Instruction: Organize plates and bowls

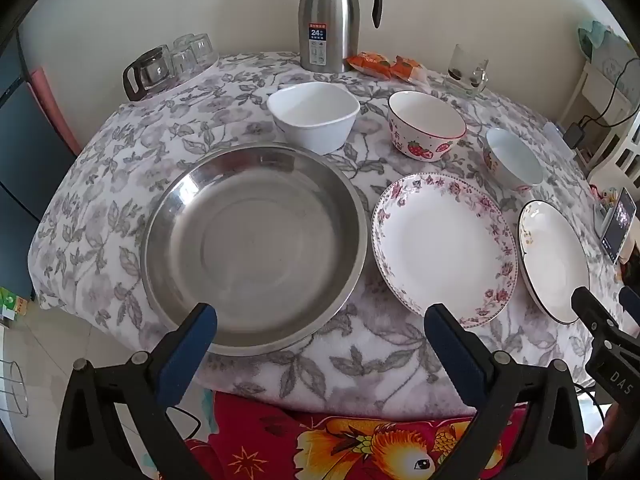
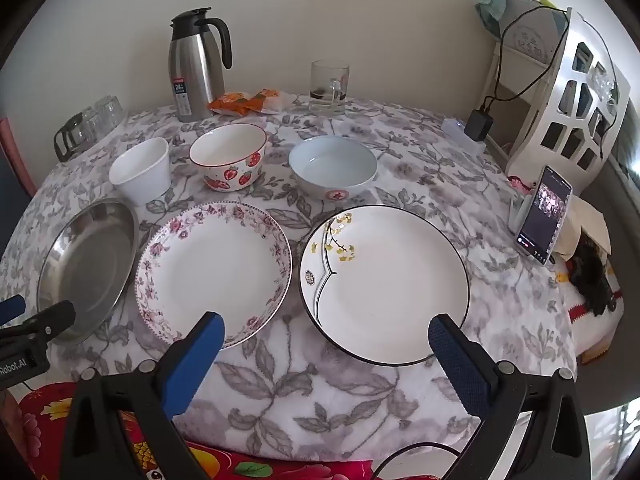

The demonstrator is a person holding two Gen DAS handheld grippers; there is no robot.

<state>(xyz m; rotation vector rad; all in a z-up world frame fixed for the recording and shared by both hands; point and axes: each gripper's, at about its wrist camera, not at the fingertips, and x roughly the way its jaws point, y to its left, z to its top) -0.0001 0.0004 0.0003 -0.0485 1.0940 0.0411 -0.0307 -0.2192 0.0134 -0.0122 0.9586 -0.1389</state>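
Grippers, left gripper (image 1: 320,326) and right gripper (image 2: 326,334), hang spread and empty at the near edge. We judge stacking unstarted: three plates near, three bowls far. Next, grasp the black-rimmed plate (image 2: 392,284) by its rim.

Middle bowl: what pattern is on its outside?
Red strawberries on white, with a red rim, on the middle bowl; clearest in the right wrist view.
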